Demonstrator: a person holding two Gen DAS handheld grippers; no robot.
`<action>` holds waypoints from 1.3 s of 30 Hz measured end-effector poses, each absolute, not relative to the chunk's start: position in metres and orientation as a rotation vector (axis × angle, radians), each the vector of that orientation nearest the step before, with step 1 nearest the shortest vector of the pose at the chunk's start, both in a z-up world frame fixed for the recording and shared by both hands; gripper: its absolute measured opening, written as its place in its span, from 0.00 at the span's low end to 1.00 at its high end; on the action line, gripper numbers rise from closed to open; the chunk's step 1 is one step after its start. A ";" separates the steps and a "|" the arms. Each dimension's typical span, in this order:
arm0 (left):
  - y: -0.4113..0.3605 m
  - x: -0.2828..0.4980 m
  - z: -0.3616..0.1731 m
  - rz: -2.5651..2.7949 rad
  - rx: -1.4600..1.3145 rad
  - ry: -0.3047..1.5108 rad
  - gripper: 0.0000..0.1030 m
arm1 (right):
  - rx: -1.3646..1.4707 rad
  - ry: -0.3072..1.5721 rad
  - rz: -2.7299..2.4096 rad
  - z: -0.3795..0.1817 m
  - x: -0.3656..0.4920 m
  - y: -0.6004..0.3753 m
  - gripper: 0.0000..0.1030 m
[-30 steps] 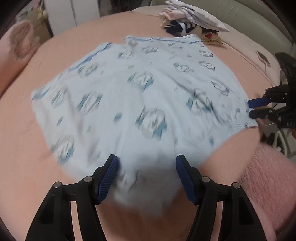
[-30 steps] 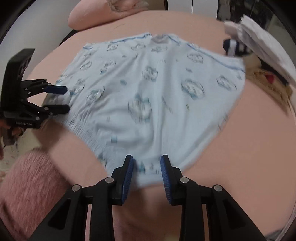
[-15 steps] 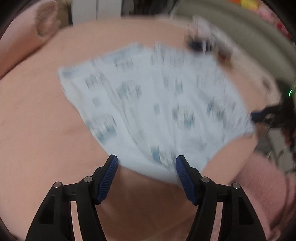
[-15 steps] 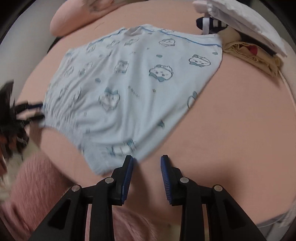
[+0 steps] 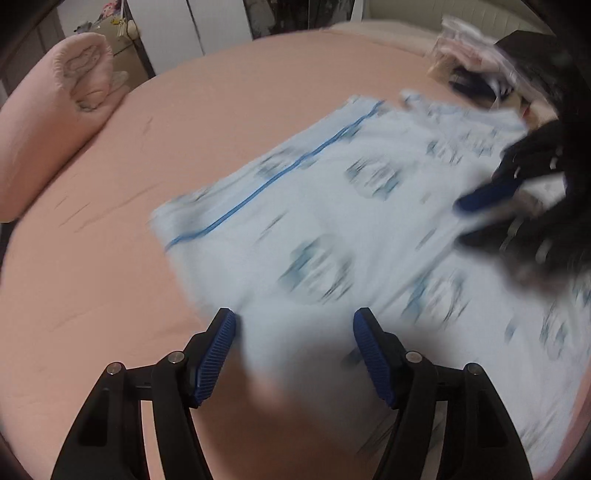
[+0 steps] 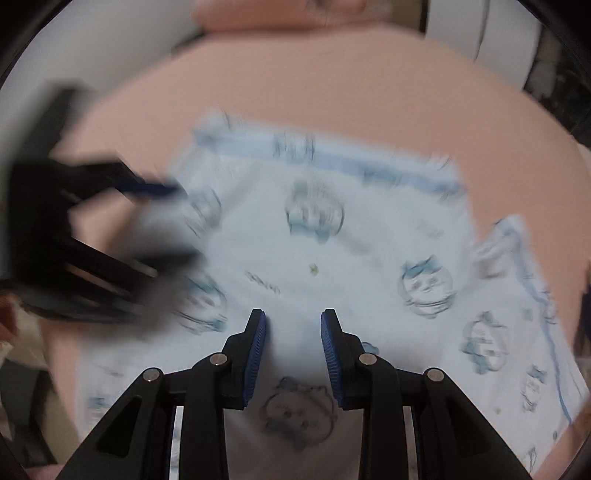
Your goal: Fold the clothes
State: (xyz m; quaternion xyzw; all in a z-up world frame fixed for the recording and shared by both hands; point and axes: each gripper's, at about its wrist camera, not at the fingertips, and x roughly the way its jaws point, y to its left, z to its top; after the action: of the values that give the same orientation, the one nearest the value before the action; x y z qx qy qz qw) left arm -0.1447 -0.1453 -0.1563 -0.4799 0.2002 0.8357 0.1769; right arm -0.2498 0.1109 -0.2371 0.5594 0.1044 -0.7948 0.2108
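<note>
A light blue garment (image 5: 332, 229) with cartoon prints and a blue trim line lies on the pink bed; it also shows in the right wrist view (image 6: 332, 236). My left gripper (image 5: 293, 328) is open, its pads spread over the garment's near edge, with blurred cloth between them. My right gripper (image 6: 293, 325) is open over the cloth, a fold of the garment under and between its fingers. Each gripper shows blurred in the other's view, the right one (image 5: 509, 206) and the left one (image 6: 110, 221), both over the garment.
The pink bed sheet (image 5: 110, 258) surrounds the garment. A rolled pink pillow (image 5: 55, 110) lies at the far left. A pile of other clothes (image 5: 480, 62) sits at the far right. White cabinet doors (image 5: 207, 29) stand behind the bed.
Both grippers have swung over the garment and come closer together. One side of the garment now lies folded over, and the view is blurred by motion.
</note>
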 end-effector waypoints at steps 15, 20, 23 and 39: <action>-0.155 -0.106 -0.155 2.263 -1.374 0.509 0.68 | 1.632 0.463 -2.317 -0.230 -0.192 0.132 0.32; -0.141 -0.101 -0.136 2.258 -1.311 0.314 0.67 | 1.561 0.306 -2.382 -0.212 -0.172 0.143 0.35; -0.118 -0.083 -0.157 2.188 -1.338 0.472 0.68 | 1.551 0.251 -2.286 -0.223 -0.170 0.107 0.35; -0.125 -0.050 -0.162 2.047 -1.338 0.522 0.73 | 1.623 0.298 -2.219 -0.230 -0.139 0.123 0.42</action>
State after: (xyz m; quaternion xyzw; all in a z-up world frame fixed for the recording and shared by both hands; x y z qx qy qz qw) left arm -0.0498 -0.1247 -0.1619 -0.5078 0.1983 0.7769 0.3149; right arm -0.1386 0.1233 -0.2299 0.5764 0.1058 -0.7884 0.1871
